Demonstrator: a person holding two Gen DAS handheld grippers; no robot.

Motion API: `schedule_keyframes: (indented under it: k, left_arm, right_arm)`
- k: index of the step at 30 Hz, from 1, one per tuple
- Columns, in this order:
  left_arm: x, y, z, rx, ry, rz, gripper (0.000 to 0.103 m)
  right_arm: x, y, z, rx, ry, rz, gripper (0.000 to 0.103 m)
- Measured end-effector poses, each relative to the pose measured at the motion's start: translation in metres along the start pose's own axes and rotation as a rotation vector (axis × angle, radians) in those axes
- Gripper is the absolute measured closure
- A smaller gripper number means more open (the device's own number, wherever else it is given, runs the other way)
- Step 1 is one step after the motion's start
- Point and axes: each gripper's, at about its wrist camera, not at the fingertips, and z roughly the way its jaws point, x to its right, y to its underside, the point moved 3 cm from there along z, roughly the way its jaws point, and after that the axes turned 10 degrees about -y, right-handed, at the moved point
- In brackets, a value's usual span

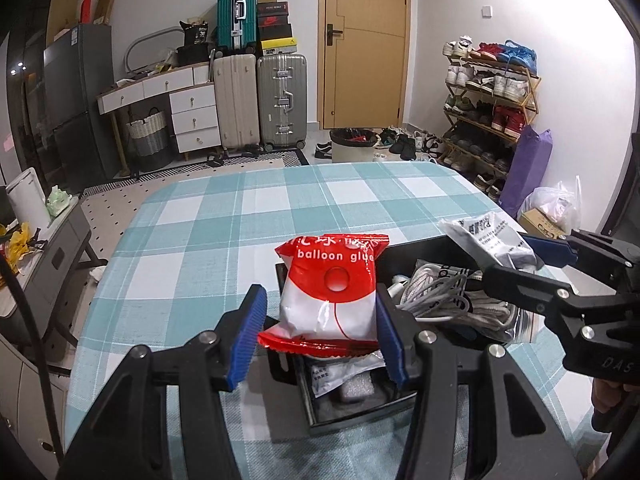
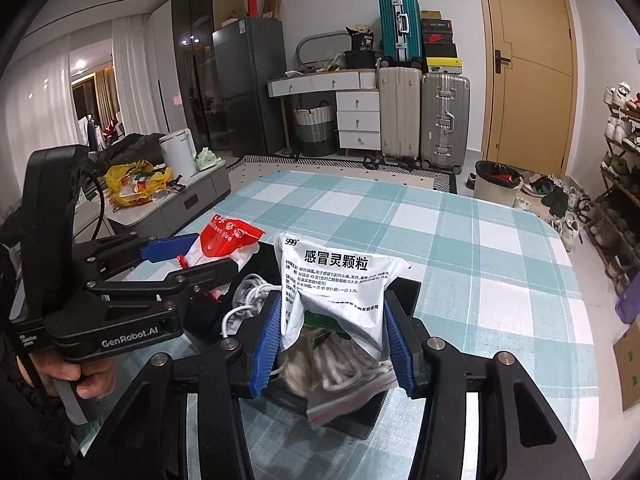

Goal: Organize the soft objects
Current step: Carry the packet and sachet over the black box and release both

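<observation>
A red and white "balloon glue" packet [image 1: 333, 292] stands between the blue pads of my left gripper [image 1: 320, 334], touching the right pad, with a gap at the left pad. It hangs over the black box [image 1: 356, 416]. My right gripper [image 2: 332, 340] is shut on a white medicine sachet [image 2: 336, 284] above the same box [image 2: 404, 288]. In the box lie a zip bag of white cords [image 1: 452, 300] and a small clear packet [image 1: 340, 372]. In the right wrist view the left gripper [image 2: 200, 258] and the red packet [image 2: 224, 240] show at left.
The box sits on a table with a teal checked cloth [image 1: 248, 232]. Behind are suitcases [image 1: 260, 100], a white dresser [image 1: 188, 108], a bin [image 1: 354, 144], a shoe rack [image 1: 488, 100] and a low cabinet [image 2: 176, 196] at the left.
</observation>
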Motion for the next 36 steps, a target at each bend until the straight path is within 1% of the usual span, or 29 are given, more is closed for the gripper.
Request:
schedule_keyframes:
  k: [6, 14, 17, 21, 24, 25, 27, 29, 31, 32, 33, 35, 36]
  left_arm:
    - [0.012, 0.004, 0.008, -0.023, 0.01, 0.033, 0.051]
    - [0.02, 0.009, 0.009, -0.036, 0.011, 0.071, 0.051]
    - [0.022, 0.011, 0.008, -0.034, 0.009, 0.083, 0.05]
    - [0.021, 0.01, 0.008, -0.038, 0.01, 0.076, 0.05]
    - [0.019, 0.01, 0.008, -0.047, 0.018, 0.064, 0.048]
    - [0.019, 0.01, 0.008, -0.05, 0.017, 0.064, 0.046]
    - [0.017, 0.01, 0.005, -0.045, 0.014, 0.063, 0.037]
    - [0.017, 0.01, 0.001, -0.032, 0.015, 0.064, 0.034]
    - [0.016, 0.01, -0.004, -0.021, 0.02, 0.065, 0.031]
    - [0.016, 0.01, -0.008, -0.01, 0.022, 0.065, 0.025]
    - [0.016, 0.01, -0.011, 0.0, 0.021, 0.064, 0.02]
    - [0.014, 0.01, -0.017, 0.022, 0.019, 0.064, 0.016]
    - [0.014, 0.01, -0.02, 0.028, 0.019, 0.064, 0.012]
  right_arm:
    - [0.009, 0.003, 0.014, -0.035, 0.005, 0.011, 0.054]
    - [0.014, 0.006, 0.029, -0.083, -0.023, 0.035, 0.054]
    - [0.013, 0.005, 0.032, -0.091, -0.039, 0.039, 0.054]
    - [0.012, 0.004, 0.032, -0.083, -0.032, 0.029, 0.054]
    - [0.01, 0.004, 0.031, -0.075, -0.026, 0.01, 0.046]
    - [0.008, 0.004, 0.029, -0.069, -0.02, -0.003, 0.042]
    - [0.007, 0.003, 0.024, -0.051, -0.007, -0.017, 0.037]
    - [0.007, 0.002, 0.018, -0.029, -0.007, -0.016, 0.03]
    - [0.006, 0.002, 0.011, -0.015, -0.004, -0.021, 0.026]
    - [0.006, 0.002, 0.009, -0.014, -0.004, -0.022, 0.024]
    - [0.005, 0.003, 0.006, -0.009, 0.0, -0.023, 0.02]
    - [0.004, 0.003, -0.001, 0.007, 0.006, -0.024, 0.011]
    - [0.004, 0.003, -0.004, 0.016, 0.006, -0.022, 0.009]
